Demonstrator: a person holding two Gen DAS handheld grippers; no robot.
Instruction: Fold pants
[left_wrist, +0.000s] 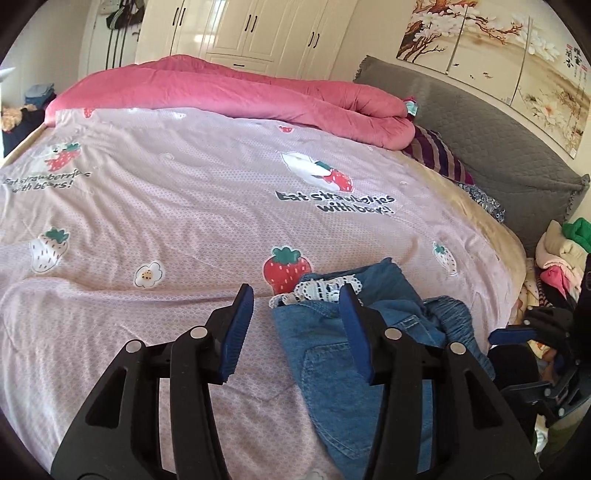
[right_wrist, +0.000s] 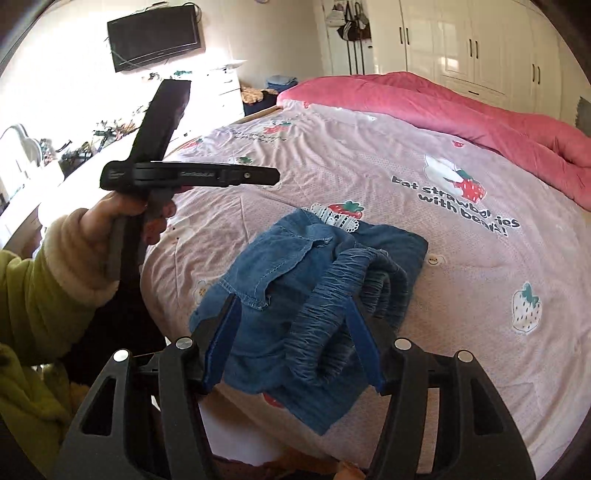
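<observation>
- Small blue denim pants (right_wrist: 306, 291) are lying in a loose, partly folded heap on the pink strawberry-print bedspread (left_wrist: 166, 206), near the bed's edge — elastic waistband (right_wrist: 343, 295) bunched on top, white lace trim (left_wrist: 325, 288) peeking out at the far end.
- The left gripper (left_wrist: 297, 332) is hovering above the bedspread with jaws parted, gripping nothing; the pants are sitting under its right-hand finger.
- The right gripper (right_wrist: 291, 343) is hanging over the heap, jaws standing wide and empty — the waistband showing between them.
- A hand (right_wrist: 110, 218) in a green, fleece-cuffed sleeve (right_wrist: 40, 288) is holding the left tool.
</observation>
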